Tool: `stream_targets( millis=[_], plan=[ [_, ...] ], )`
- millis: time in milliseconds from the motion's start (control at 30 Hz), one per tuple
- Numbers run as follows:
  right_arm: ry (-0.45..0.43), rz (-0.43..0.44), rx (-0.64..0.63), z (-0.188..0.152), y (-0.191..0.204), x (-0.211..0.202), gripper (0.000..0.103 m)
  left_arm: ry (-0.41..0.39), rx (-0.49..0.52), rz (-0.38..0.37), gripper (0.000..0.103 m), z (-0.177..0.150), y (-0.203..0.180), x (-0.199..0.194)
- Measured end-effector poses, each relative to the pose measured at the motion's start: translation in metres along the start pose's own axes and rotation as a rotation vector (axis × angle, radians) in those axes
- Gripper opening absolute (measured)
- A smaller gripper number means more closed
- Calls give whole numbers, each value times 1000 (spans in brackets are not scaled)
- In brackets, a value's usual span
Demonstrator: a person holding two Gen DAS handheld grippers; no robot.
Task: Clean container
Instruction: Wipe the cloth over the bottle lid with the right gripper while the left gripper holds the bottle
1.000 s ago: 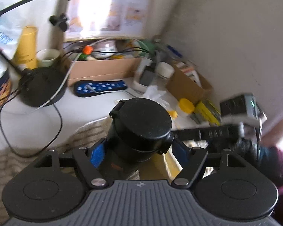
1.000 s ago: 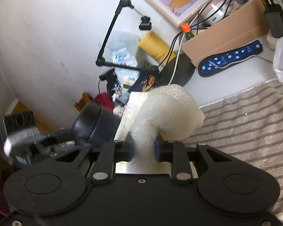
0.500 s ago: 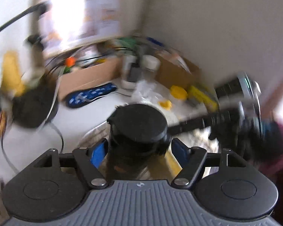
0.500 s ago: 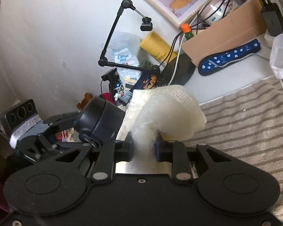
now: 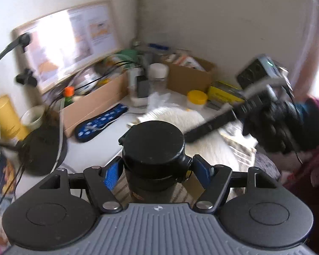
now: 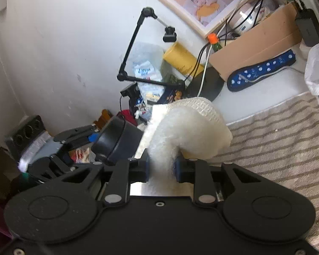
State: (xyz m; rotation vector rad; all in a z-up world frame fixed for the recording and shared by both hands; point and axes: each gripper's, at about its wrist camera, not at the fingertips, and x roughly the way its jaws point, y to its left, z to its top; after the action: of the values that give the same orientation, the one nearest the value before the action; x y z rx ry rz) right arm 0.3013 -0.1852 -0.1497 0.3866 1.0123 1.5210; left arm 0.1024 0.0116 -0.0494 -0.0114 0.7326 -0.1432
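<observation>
Our left claw (image 5: 157,170) is clamped on the black container (image 5: 153,146), its blue-padded fingers (image 5: 111,175) pressed against the sides just under the closed black lid (image 5: 152,137). From the left wrist camera we look down on the flat top of that lid, with the container held clear above the striped towel (image 6: 276,148) that covers the near part of the table (image 5: 108,136).

Our right claw (image 6: 161,167) is clamped on a white waffle-weave cloth (image 6: 187,131), which bulges up and forward from between the fingers in a thick fold. In the right wrist view the container sits just left of the cloth, tilted so its lid faces toward the cloth; whether the two are touching, we cannot tell. In the left wrist view the cloth shows as a pale mass just behind and to the right of the lid, with the right gripper's black body crossing above it and a gloved hand (image 5: 274,125) gripping its handle, blurred.

Farther back on the table lie a blue dotted power strip (image 6: 261,70), a cardboard box (image 6: 257,42) with cables running into it, a yellow tube (image 6: 180,58), a framed photo (image 6: 204,2) leaning on the wall, and a black jointed camera arm (image 6: 134,42) on a round base.
</observation>
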Motion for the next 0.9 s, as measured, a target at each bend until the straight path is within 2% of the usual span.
stream_targets(
  millis=[67,133,200,300,367,433,533,733,833,900],
  plan=[
    [-3,8,3,0,2,0,23,-4,-38,30,72,0,0,-2],
    [-7,16,6,1,3,0,23,16,-123,87,72,4,-3,-1],
    [-10,24,8,1,5,0,23,23,-235,161,72,8,-8,-2],
    [-15,36,13,2,7,0,23,12,-421,223,72,8,-7,-3],
    [-13,39,15,0,10,2,23,-2,-433,223,72,7,-4,-7],
    [-2,36,12,-4,16,6,23,10,-401,212,65,7,4,-7],
    [16,19,-17,-9,27,10,23,17,-316,142,63,3,14,-9],
    [-67,-41,38,-11,29,-2,24,-14,-129,-10,63,-6,22,-13],
    [-109,-57,50,-12,37,-12,24,-33,9,-88,63,-9,15,-14],
    [-137,-58,59,-12,43,-20,24,-36,43,-112,63,-8,14,-12]
  ],
)
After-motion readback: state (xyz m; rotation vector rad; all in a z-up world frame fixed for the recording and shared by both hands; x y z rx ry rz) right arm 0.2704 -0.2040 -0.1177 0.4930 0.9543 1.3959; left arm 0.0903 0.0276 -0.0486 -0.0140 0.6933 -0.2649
